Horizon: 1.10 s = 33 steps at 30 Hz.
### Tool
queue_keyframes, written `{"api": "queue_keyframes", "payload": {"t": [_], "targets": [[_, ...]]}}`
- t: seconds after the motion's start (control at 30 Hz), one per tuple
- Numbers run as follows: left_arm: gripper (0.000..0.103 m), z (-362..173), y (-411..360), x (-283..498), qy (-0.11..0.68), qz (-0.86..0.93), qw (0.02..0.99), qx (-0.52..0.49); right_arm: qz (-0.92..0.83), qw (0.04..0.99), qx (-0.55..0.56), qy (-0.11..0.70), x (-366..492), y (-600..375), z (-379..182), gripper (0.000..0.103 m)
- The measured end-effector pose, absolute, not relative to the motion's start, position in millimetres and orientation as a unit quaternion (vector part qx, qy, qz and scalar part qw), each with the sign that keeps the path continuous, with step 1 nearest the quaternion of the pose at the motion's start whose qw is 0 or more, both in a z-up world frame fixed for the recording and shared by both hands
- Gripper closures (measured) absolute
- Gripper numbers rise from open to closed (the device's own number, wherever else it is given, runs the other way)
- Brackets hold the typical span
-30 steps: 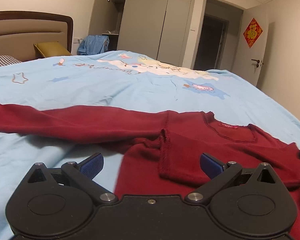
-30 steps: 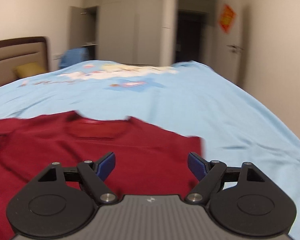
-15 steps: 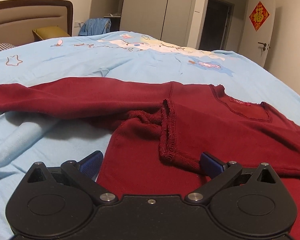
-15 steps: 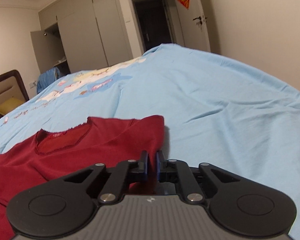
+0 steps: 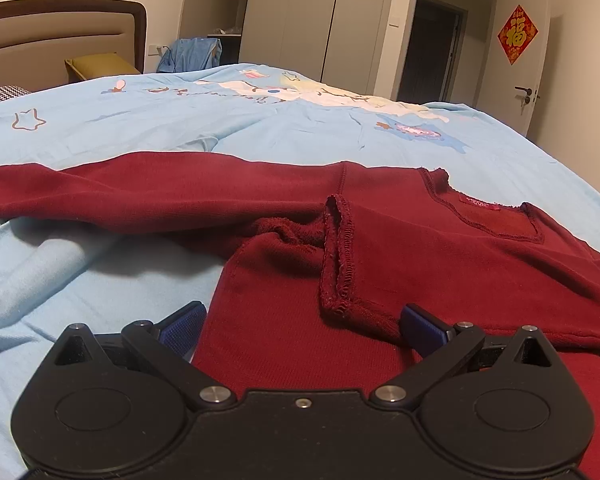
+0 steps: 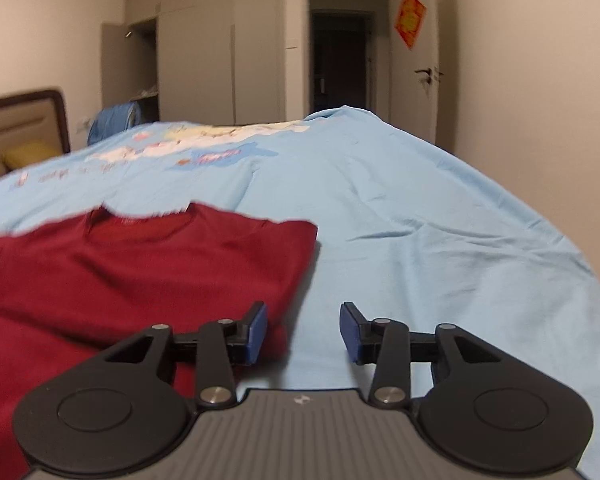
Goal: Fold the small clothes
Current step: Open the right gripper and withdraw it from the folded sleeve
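Note:
A dark red long-sleeved top (image 5: 400,248) lies on the light blue bedspread (image 5: 180,128). Its left sleeve (image 5: 120,196) stretches out to the left. The other sleeve is folded across the chest, its cuff (image 5: 338,256) pointing at me. My left gripper (image 5: 302,326) stands open low over the top's lower left part, nothing between its fingers. In the right wrist view the same top (image 6: 140,264) fills the left half, its folded right edge running toward me. My right gripper (image 6: 303,332) is open over that edge, its left pad (image 6: 256,334) above the cloth, its right pad (image 6: 350,332) above the bedspread (image 6: 440,240).
A headboard (image 5: 60,36) and a yellow pillow (image 5: 100,66) are at the far left. A blue garment (image 5: 190,56) hangs by the wardrobe (image 5: 300,20). A dark doorway (image 5: 428,52) and a white door (image 5: 528,60) stand beyond the bed. The bed's right edge (image 6: 560,248) drops off near the wall.
My right gripper, shut at the top's right edge half a second ago, has opened and drawn back level. My left gripper crept closer to the folded cuff and stayed open.

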<state>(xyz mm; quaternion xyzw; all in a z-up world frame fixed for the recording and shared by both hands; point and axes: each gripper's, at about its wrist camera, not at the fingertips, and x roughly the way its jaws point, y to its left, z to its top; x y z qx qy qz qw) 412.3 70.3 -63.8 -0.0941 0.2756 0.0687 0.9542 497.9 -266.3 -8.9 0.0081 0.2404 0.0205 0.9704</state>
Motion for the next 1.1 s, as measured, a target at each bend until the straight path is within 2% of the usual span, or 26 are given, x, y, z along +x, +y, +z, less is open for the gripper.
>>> {"api": "queue_keyframes", "payload": {"t": [0.23, 0.4, 0.47, 0.5, 0.53, 0.63, 0.83, 0.97, 1.1], "targets": [[0.000, -65, 69, 413, 0.275, 0.069, 0.955, -0.093, 0.034, 0.964, -0.095, 0.246, 479, -233, -24, 0.052], [0.000, -65, 69, 413, 0.274, 0.070, 0.955, -0.092, 0.028, 0.970, -0.107, 0.218, 497, -220, -19, 0.053], [0.000, -65, 69, 413, 0.274, 0.069, 0.955, -0.093, 0.021, 0.969, -0.108, 0.220, 506, -219, -21, 0.059], [0.000, -65, 69, 413, 0.274, 0.069, 0.955, -0.093, 0.025, 0.969, -0.107, 0.219, 508, -219, -22, 0.077], [0.000, -65, 69, 413, 0.274, 0.069, 0.955, -0.093, 0.027, 0.969, -0.111, 0.218, 508, -217, -23, 0.082], [0.000, -65, 69, 413, 0.274, 0.069, 0.955, -0.093, 0.020, 0.969, -0.125, 0.213, 505, -215, -27, 0.092], [0.000, -65, 69, 414, 0.274, 0.069, 0.955, -0.093, 0.000, 0.969, -0.032, 0.246, 507, -242, -29, 0.095], [0.000, -65, 69, 413, 0.273, 0.069, 0.955, -0.094, 0.003, 0.968, -0.039, 0.249, 508, -239, -32, 0.095], [0.000, -65, 69, 413, 0.274, 0.069, 0.955, -0.093, 0.011, 0.967, -0.029, 0.254, 506, -240, -31, 0.088]]}}
